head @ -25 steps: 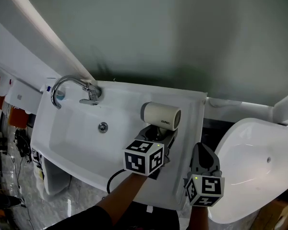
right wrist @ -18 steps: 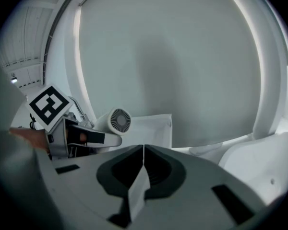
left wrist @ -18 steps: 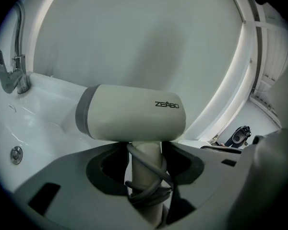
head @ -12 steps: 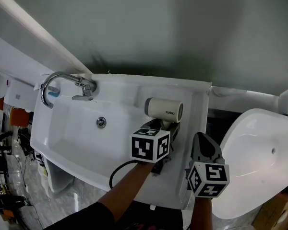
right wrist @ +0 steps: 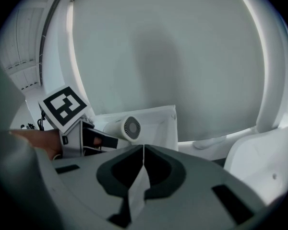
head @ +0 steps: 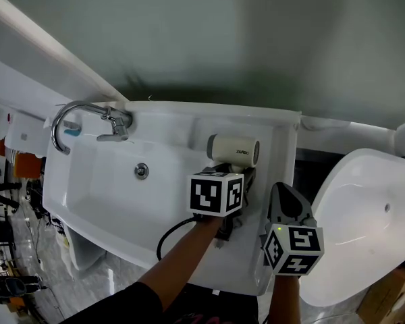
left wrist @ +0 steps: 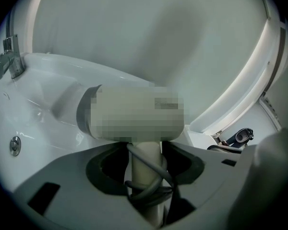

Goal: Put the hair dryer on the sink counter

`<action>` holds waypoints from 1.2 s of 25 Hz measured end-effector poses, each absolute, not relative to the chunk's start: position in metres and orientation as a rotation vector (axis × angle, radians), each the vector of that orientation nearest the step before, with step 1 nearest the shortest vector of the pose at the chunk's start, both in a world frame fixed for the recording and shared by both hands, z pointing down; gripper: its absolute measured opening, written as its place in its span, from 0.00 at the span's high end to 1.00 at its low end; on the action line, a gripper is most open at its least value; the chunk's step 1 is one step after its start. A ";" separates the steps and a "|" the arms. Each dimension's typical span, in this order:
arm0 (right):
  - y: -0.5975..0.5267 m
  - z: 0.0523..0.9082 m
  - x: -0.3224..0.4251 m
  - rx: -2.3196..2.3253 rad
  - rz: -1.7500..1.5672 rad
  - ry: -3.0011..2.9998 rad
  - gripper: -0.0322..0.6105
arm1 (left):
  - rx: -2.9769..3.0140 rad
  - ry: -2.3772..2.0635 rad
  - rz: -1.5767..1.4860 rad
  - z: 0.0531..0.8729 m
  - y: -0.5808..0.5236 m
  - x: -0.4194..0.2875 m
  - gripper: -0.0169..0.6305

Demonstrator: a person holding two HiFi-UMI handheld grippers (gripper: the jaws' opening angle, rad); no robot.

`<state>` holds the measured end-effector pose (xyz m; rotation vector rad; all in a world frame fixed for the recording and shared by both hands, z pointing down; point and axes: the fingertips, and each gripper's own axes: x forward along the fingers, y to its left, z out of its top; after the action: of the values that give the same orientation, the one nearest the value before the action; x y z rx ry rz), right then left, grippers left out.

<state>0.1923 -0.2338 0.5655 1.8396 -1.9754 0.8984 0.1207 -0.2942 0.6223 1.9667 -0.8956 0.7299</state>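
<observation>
The cream hair dryer (head: 234,150) is held by its handle in my left gripper (head: 235,179), barrel lying sideways over the back right part of the white sink counter (head: 275,155). In the left gripper view the jaws close on the handle (left wrist: 145,163), which has its grey cord wrapped round it, below the barrel (left wrist: 134,119). I cannot tell whether the dryer touches the counter. My right gripper (head: 282,196) hovers shut and empty over the counter's right edge; its view shows the jaws (right wrist: 143,150) together and the dryer's rear grille (right wrist: 131,127).
A chrome faucet (head: 88,117) stands at the basin's back left, with the drain (head: 142,171) in the basin. The dryer's dark cord (head: 166,237) hangs over the front rim. A white toilet bowl (head: 364,228) sits to the right. The wall is close behind.
My left gripper has carried the dryer a little farther back over the sink's right side. The right gripper has barely moved.
</observation>
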 end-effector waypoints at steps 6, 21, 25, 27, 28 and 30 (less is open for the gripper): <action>-0.233 0.570 0.191 1.836 0.908 -1.970 0.92 | 1.988 -0.886 0.756 0.624 -0.294 0.127 0.64; -0.220 0.572 0.192 1.842 0.917 -1.975 0.92 | 1.970 -0.862 0.827 0.631 -0.292 0.131 0.61; -0.217 0.570 0.195 1.847 0.918 -1.969 0.92 | 1.993 -0.820 0.843 0.629 -0.289 0.135 0.54; -0.216 0.570 0.195 1.851 0.918 -1.968 0.92 | 2.014 -0.803 0.847 0.627 -0.287 0.138 0.53; -0.216 0.569 0.195 1.853 0.917 -1.969 0.92 | 2.020 -0.803 0.848 0.627 -0.286 0.138 0.53; -0.214 0.568 0.195 1.856 0.913 -1.971 0.92 | 2.024 -0.807 0.845 0.627 -0.285 0.137 0.53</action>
<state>0.1950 -0.2138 0.5679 1.8564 -1.9705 0.9130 0.1370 -0.2848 0.6275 2.0245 -0.8066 0.8447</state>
